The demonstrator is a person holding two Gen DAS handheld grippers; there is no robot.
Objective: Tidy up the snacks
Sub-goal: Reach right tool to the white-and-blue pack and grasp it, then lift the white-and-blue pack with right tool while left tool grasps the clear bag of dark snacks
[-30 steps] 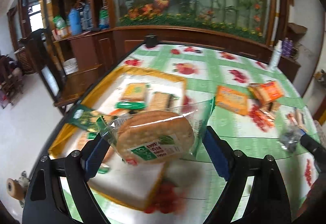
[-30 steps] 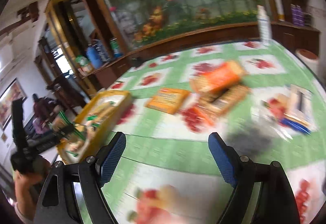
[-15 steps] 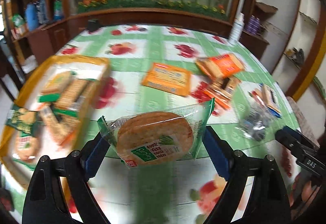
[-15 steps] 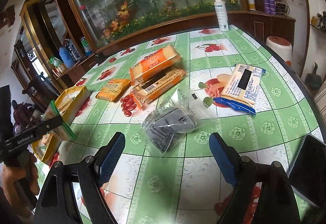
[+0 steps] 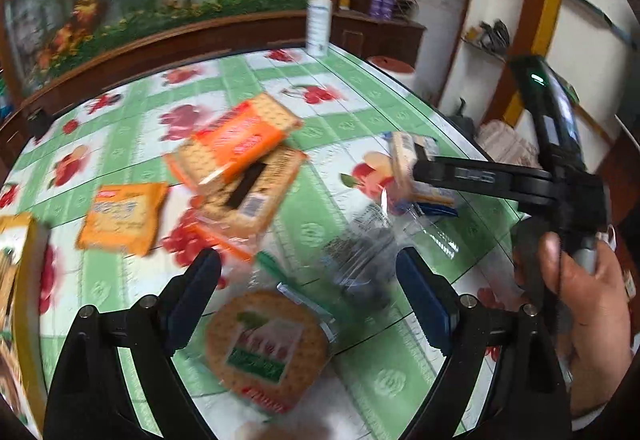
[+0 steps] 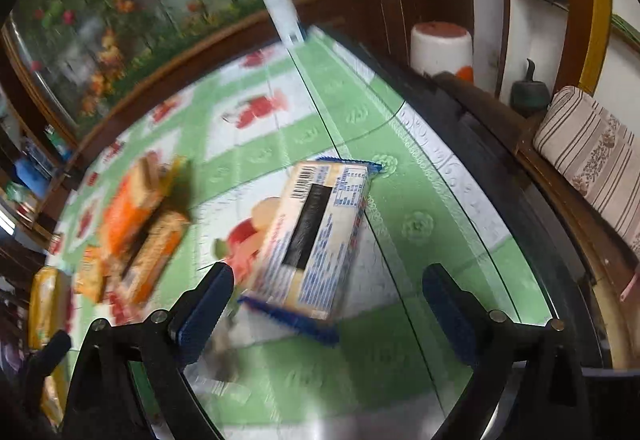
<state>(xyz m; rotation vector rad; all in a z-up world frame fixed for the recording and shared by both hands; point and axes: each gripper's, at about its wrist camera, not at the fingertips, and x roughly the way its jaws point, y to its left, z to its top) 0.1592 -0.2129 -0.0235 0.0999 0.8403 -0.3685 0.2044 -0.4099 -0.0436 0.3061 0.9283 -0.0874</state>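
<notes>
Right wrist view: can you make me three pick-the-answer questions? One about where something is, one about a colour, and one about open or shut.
1. Where does the white spray bottle stand?
A) at the far edge of the table
B) in a tray
C) on the floor

2. What colour are the pads of the right hand-held gripper?
A) red
B) blue
C) yellow

3. How is that hand-held gripper?
A) shut on the bottle
B) shut on a packet
C) open

Answers:
1 A: the bottle stands where the green cloth ends.
2 B: both pads show blue.
3 C: its fingers stand wide apart, wider than the blue-and-white packet lying ahead of them.
</notes>
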